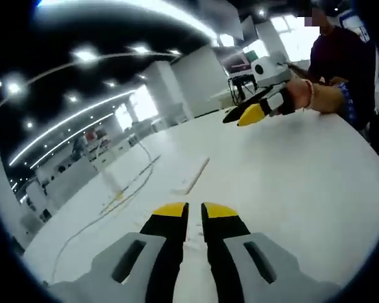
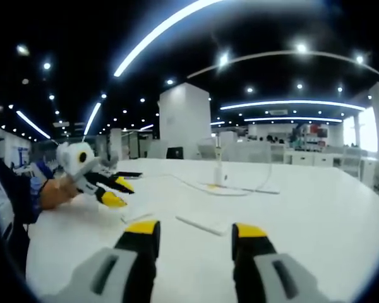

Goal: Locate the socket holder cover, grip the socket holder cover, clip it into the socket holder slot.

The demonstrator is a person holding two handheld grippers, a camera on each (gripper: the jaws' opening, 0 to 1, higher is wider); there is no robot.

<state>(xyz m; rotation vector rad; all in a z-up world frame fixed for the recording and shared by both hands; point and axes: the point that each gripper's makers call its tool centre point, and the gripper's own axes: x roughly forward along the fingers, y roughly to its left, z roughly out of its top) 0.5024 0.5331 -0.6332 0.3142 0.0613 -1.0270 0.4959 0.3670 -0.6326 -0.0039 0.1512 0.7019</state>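
A long narrow white strip [image 1: 199,172] lies flat on the white table [image 1: 290,189], a short way ahead of my left gripper [image 1: 194,211]. That gripper's jaws stand almost together with nothing between them. In the right gripper view the same strip [image 2: 202,224] lies just beyond my right gripper [image 2: 196,229], whose jaws stand wide open and empty above the table. A shorter white piece [image 2: 136,216] lies to its left. I cannot tell which piece is the cover. The right gripper [image 1: 240,115] shows far right, the left gripper [image 2: 117,192] far left, each held by a hand.
A small white upright unit [image 2: 220,173] stands farther back on the table with a thin cable [image 2: 183,183] running from it. The cable [image 1: 123,189] loops across the table's left part. A person [image 1: 341,57] stands at the table's far edge.
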